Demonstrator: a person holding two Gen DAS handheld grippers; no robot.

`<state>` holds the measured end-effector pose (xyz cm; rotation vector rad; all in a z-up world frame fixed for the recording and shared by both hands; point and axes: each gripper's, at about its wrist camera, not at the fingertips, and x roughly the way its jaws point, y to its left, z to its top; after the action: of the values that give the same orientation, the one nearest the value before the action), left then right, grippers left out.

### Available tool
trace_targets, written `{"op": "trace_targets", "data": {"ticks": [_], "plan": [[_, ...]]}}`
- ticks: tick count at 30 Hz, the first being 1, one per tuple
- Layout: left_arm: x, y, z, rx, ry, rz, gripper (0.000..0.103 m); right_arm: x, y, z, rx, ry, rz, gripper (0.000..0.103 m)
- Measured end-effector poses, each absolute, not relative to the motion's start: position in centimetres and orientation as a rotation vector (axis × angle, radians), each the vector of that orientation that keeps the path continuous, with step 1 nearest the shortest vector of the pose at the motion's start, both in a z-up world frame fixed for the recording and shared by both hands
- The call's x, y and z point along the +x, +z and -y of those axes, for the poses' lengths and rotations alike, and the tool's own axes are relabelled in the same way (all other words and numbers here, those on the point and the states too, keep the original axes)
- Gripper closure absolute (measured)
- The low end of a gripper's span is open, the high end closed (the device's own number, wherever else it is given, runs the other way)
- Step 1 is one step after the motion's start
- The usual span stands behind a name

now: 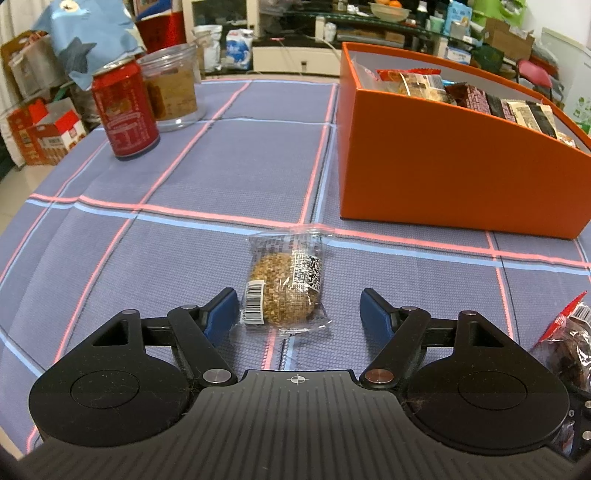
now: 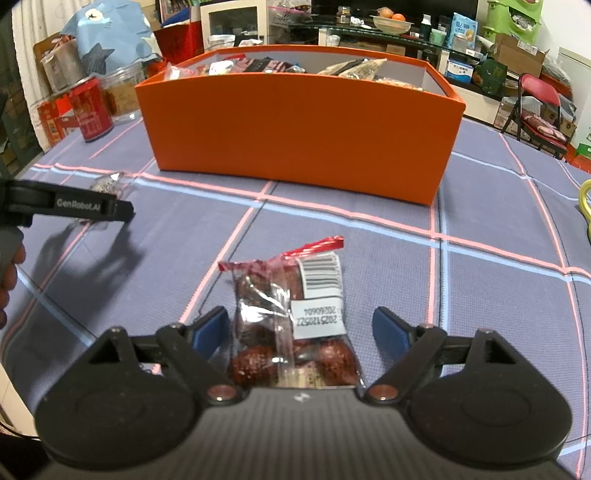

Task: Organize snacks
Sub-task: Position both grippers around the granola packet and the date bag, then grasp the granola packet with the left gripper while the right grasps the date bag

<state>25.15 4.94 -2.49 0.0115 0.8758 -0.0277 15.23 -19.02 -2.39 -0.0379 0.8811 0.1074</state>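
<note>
A clear packet with a round seeded cake (image 1: 286, 284) lies on the blue checked cloth between the open fingers of my left gripper (image 1: 299, 314); no finger touches it. A clear packet of red dates (image 2: 295, 325) with a red top strip lies between the open fingers of my right gripper (image 2: 301, 330), apart from both pads. The orange box (image 1: 436, 162) holding several wrapped snacks stands behind; it also shows in the right wrist view (image 2: 299, 133). The date packet shows at the right edge of the left wrist view (image 1: 569, 339). The left gripper (image 2: 70, 206) shows at the left of the right wrist view.
A red drink can (image 1: 123, 110) and a clear plastic jar (image 1: 171, 88) stand at the table's far left. A blue shark-print bag (image 1: 85, 33) is behind them. Cluttered shelves, boxes and a red folding chair (image 2: 539, 107) lie beyond the table.
</note>
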Motion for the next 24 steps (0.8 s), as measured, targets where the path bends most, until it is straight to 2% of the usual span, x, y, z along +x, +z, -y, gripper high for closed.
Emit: {"op": "trace_targets", "data": {"ticks": [10, 12, 14, 15, 24], "plan": [[24.9, -2.4, -5.1, 0.010, -0.037, -0.881, 0.033, 15.2, -2.4, 19.0, -0.039, 0.110, -0.882, 0.015], [24.9, -2.4, -5.4, 0.001, -0.026, -0.879, 0.039, 15.2, -2.4, 19.0, -0.039, 0.109, -0.882, 0.015], [25.0, -2.2, -5.8, -0.020, -0.002, -0.874, 0.052, 15.2, -2.4, 19.0, -0.039, 0.111, -0.882, 0.014], [25.1, -2.2, -6.0, -0.031, 0.006, -0.874, 0.054, 15.2, -2.4, 19.0, -0.040, 0.113, -0.882, 0.014], [25.6, -2.2, -6.1, -0.030, 0.011, -0.861, 0.053, 15.2, -2.4, 19.1, -0.042, 0.118, -0.883, 0.014]]}}
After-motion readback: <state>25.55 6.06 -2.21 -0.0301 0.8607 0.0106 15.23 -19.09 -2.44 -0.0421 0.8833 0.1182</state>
